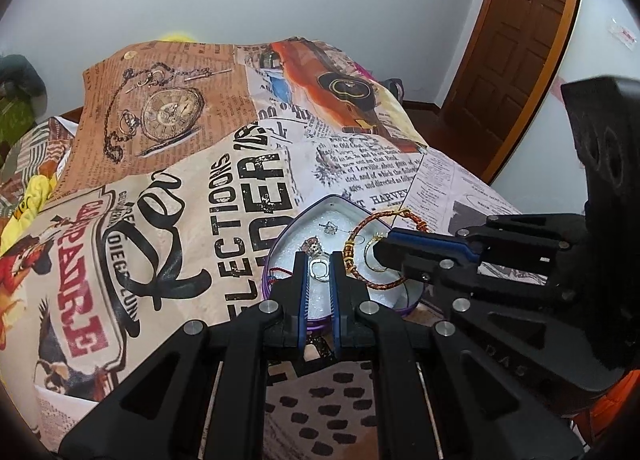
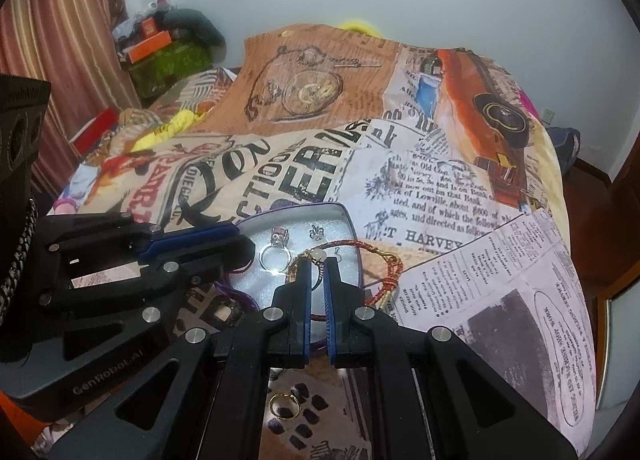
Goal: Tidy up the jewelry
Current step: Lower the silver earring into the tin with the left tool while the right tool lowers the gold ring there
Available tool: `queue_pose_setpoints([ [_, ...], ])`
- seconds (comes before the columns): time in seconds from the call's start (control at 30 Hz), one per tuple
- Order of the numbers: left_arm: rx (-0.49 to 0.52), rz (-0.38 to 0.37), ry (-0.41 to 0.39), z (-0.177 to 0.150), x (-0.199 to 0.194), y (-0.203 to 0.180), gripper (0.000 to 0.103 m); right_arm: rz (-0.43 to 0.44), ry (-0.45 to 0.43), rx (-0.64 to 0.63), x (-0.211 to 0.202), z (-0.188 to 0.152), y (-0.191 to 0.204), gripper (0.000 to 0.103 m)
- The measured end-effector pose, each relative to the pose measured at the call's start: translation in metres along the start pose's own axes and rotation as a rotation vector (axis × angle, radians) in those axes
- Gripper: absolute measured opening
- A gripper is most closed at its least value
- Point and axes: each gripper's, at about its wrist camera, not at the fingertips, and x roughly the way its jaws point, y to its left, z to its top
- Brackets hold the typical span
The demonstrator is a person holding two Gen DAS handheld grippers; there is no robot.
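Note:
A heart-shaped purple tin [image 1: 335, 199] [image 2: 340, 213] with a white foam lining lies on the printed bedspread. My left gripper [image 1: 319, 260] [image 2: 250, 250] is over the tin, shut on a silver stone ring [image 1: 319, 270] [image 2: 275, 254]. My right gripper [image 2: 318, 266] [image 1: 378, 250] comes in beside it, shut on a gold ring with a pale stone [image 2: 317, 256] [image 1: 376, 260]. A red-and-gold braided bracelet [image 1: 362, 228] [image 2: 376, 256] lies half in the tin and half over its right rim. A small silver earring [image 1: 330, 226] [image 2: 316, 233] rests on the foam.
A second gold ring [image 2: 284, 406] lies on the spotted cloth under my right gripper. A red cord [image 1: 276, 274] hangs over the tin's left rim. The bedspread [image 1: 180, 188] rises into a mound behind. A wooden door [image 1: 516, 40] and a curtain [image 2: 60, 40] flank the bed.

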Motion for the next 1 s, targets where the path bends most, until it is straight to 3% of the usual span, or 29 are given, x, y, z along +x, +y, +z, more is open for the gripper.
queue_pose_setpoints([
  [0.73, -0.016, 0.0, -0.026, -0.003, -0.013, 0.005, 0.008, -0.037, 0.051, -0.027, 0.012, -0.004, 0.004, 0.006],
  [1.0, -0.015, 0.01, -0.039, -0.002, -0.029, 0.005, 0.008, -0.05, 0.042, -0.016, 0.001, 0.0, 0.006, 0.011],
])
